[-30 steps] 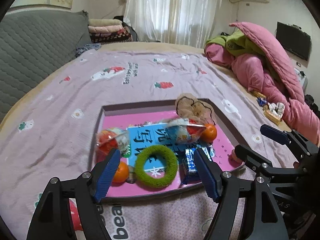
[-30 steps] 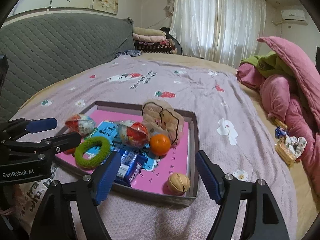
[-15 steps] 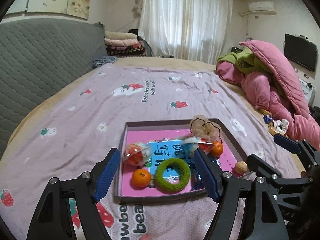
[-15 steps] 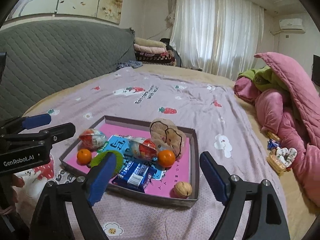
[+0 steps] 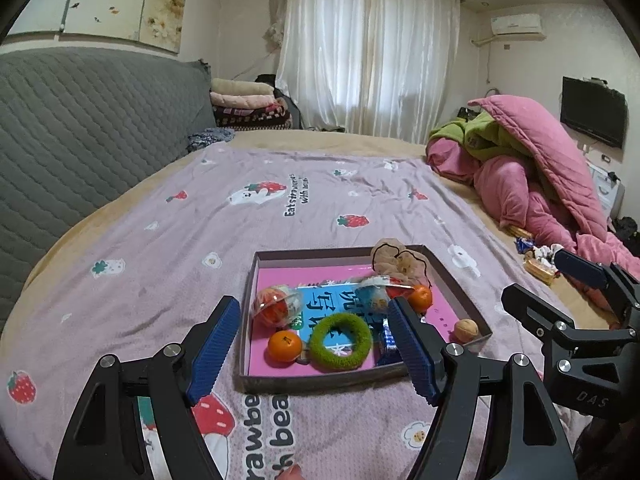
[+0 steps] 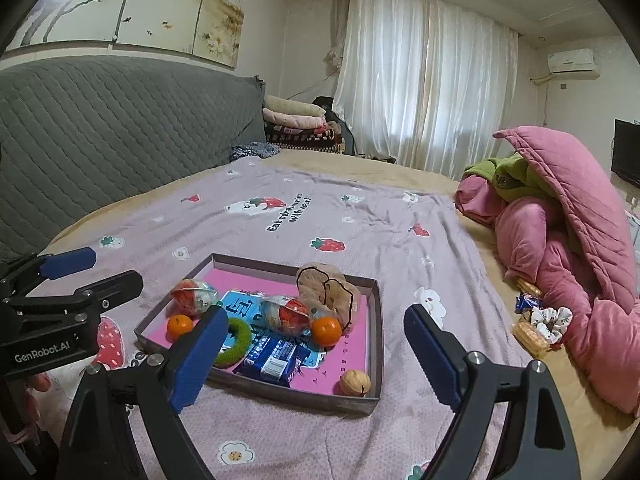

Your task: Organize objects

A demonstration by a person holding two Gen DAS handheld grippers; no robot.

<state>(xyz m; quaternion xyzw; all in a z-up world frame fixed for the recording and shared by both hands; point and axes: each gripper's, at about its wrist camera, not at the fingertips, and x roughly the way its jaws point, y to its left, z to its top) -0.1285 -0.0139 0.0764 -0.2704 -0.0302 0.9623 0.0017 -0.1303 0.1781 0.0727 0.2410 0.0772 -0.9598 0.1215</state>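
Note:
A shallow box tray with a pink floor lies on the bed. In it are a green fuzzy ring, two oranges, two clear-wrapped toy eggs, a blue snack pack, a walnut and a beige plush. My left gripper is open and empty, above the tray's near edge. My right gripper is open and empty, held back from the tray.
The bed has a purple strawberry-print sheet. A pink and green quilt pile lies at the right, with small snack packs and a scrunchie beside it. A grey padded headboard runs along the left.
Both grippers have drawn back and up from the tray, so it looks smaller and farther. Both stay open and empty. The tray's contents have not moved.

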